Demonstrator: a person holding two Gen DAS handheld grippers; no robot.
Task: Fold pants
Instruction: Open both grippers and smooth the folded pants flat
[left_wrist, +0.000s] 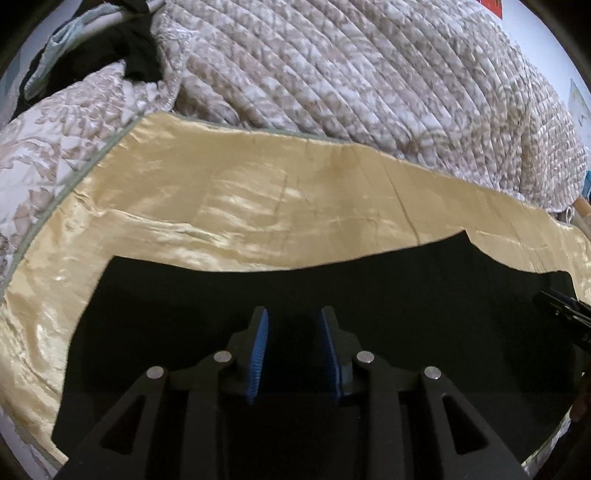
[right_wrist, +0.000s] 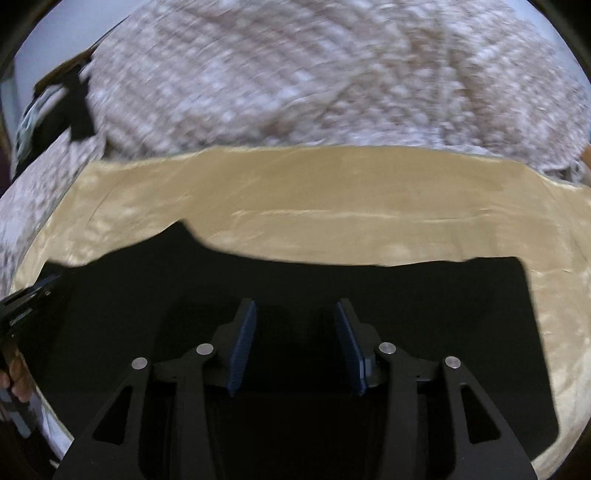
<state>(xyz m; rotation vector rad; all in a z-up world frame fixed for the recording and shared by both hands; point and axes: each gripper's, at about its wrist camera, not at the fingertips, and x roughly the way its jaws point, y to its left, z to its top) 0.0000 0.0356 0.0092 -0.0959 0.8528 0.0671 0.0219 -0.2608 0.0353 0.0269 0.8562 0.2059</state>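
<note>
Right, one pair of black pants (left_wrist: 332, 295) lies spread flat on a shiny gold satin sheet (left_wrist: 221, 192) across the bed, dark cloth filling the lower half of both wrist views. No brand, label or writing can be read anywhere on them; the fabric is too dark to show seams or tags.

Left gripper (left_wrist: 294, 314) hangs over the pants with its two blue ribbed fingers (left_wrist: 259, 354) standing a narrow gap apart, nothing pinched between them. Right gripper (right_wrist: 295, 306) sits over the pants as well, its fingers (right_wrist: 242, 347) spread somewhat wider, and again only flat cloth shows below the gap. Each gripper pokes into the edge of the other's view.

Behind the sheet, one quilted floral comforter (left_wrist: 369, 74) is heaped up along the far side. At top left a dark garment (left_wrist: 136, 51) and a pale blue one (left_wrist: 59, 51) are draped together. The right wrist view is blurred up there.
</note>
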